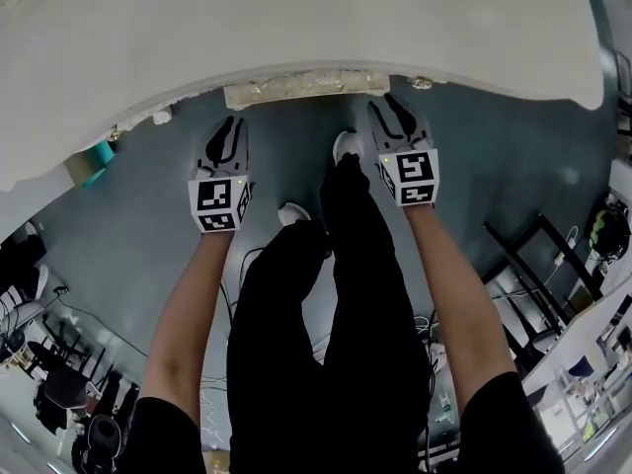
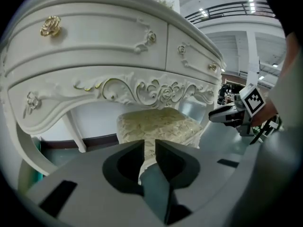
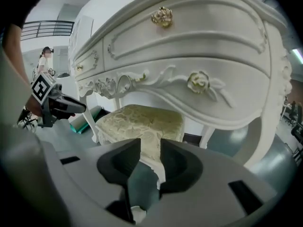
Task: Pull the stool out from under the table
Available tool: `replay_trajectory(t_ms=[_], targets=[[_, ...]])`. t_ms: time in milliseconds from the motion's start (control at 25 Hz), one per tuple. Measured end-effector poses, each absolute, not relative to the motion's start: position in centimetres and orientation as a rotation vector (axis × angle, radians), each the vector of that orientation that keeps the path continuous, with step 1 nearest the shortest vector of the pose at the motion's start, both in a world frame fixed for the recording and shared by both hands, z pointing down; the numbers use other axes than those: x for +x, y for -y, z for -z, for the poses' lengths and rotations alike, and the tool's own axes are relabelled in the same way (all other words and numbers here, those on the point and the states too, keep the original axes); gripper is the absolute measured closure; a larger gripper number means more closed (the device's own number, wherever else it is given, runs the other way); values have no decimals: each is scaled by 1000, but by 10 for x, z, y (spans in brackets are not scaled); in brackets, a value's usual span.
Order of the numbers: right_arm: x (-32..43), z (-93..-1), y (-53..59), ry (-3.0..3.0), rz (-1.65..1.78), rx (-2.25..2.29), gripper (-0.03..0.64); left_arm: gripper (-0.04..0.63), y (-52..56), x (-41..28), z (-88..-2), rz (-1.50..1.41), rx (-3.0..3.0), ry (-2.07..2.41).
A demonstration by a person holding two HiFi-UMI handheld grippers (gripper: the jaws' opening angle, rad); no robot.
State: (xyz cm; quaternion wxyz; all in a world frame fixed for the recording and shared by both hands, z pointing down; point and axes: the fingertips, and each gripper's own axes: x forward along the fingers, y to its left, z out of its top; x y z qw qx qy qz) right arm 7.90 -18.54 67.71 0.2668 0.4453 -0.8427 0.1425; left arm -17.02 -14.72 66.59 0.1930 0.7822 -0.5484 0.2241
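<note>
Spanning the far side of the head view, the white carved table [image 1: 296, 28] covers most of the stool [image 1: 306, 87]. Only the near edge of the stool's pale patterned cushion projects past the table's front edge. Both gripper views confirm this position: the stool [image 2: 158, 124] stands in the knee space beneath the scrolled apron and the drawers with gold knobs [image 2: 50, 26], above the grey floor [image 1: 148, 225].

The person's legs [image 1: 336, 294], in black trousers, stand between the two arms, near the middle of the stool's front edge.

The left gripper [image 1: 229, 131] points at the left end of the stool's near edge. The right gripper [image 1: 395, 117] points at the right end. Each tip sits just short of the cushion, and no view shows contact.

In the left gripper view, the dark fingers [image 2: 130, 157] of the left gripper [image 2: 150, 145] stand a narrow gap apart. Nothing is gripped; the cushion's near corner shows beyond the gap.

In the right gripper view, the fingers [image 3: 177, 160] of the right gripper [image 3: 150, 145] stand slightly wider apart. They too hold nothing, and the stool [image 3: 142, 122] lies beyond them, just past the tips.
</note>
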Motion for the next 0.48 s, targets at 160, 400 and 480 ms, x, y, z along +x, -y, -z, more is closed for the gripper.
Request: replay_trajectory(t_ms=[160,400,480], targets=[[87,-704,196,2212,-446,1183,424,455,161,-166,-684,-666,2213,1471],[94,-731,208,2166,-482,1157,346,339,177,-171,-716,-697,2167,1398],[94,-736,212,2163,-475,1149,329,311,180,-174,-726,-688,2122,1390]])
